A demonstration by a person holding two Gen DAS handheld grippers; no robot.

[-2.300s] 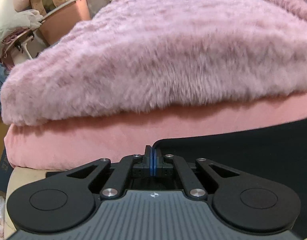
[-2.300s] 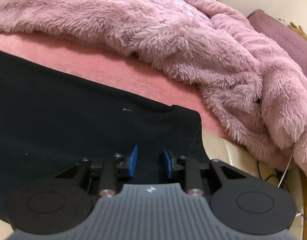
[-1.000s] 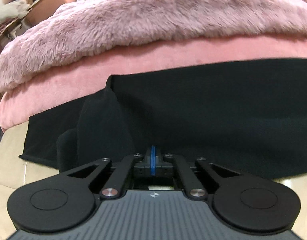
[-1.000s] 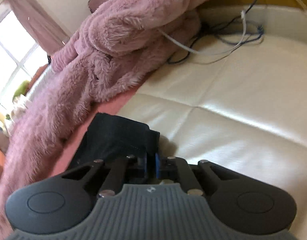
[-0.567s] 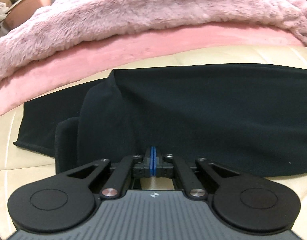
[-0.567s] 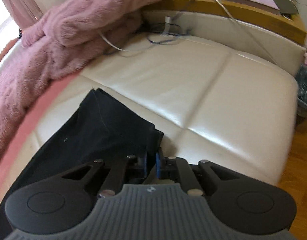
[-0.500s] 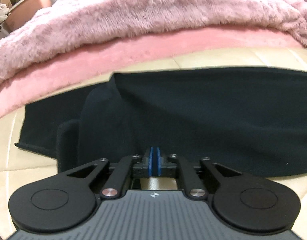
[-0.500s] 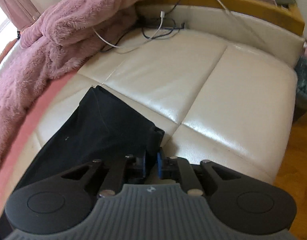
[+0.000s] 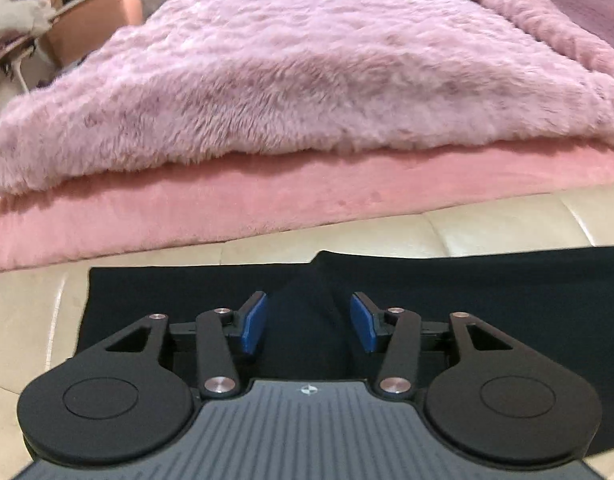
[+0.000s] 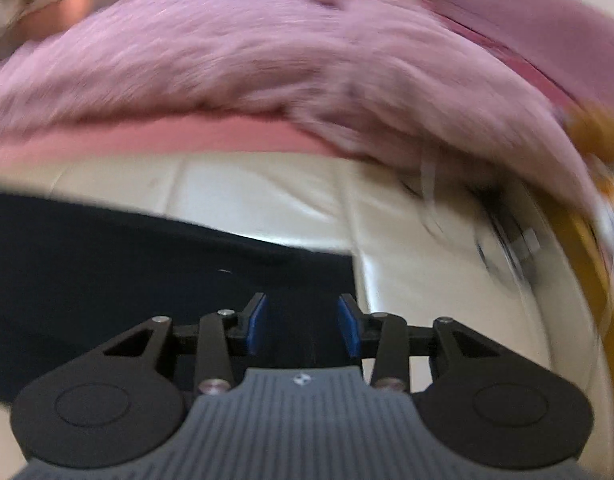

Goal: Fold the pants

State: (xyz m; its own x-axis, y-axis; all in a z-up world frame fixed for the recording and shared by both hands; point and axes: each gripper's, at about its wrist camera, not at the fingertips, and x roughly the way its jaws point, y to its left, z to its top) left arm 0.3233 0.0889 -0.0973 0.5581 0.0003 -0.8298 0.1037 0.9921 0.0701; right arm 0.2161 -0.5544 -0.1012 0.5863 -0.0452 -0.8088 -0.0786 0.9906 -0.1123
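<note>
Black pants (image 9: 487, 280) lie flat as a long dark strip on the cream leather cushion (image 9: 507, 220). In the left wrist view my left gripper (image 9: 309, 322) hovers over a raised fold of the pants; its jaws are opening and the blue pads (image 9: 254, 322) stand clear of the cloth between them. In the blurred right wrist view the same pants (image 10: 107, 264) end at a square corner below my right gripper (image 10: 302, 322). Its jaws are opening too, with black cloth under the gap and neither pad pressing on it.
A fluffy mauve blanket (image 9: 307, 72) on a pink blanket (image 9: 267, 200) piles up behind the pants. Cables (image 10: 495, 236) and a yellow wooden edge (image 10: 587, 260) lie at the right. A pink box (image 9: 95, 12) with clutter stands at the far left.
Both grippers were shut on the pants' edge and dragged it back onto the cream cushion. Now both have opened, let the cloth go and risen. The right view has swung round to face the blanket.
</note>
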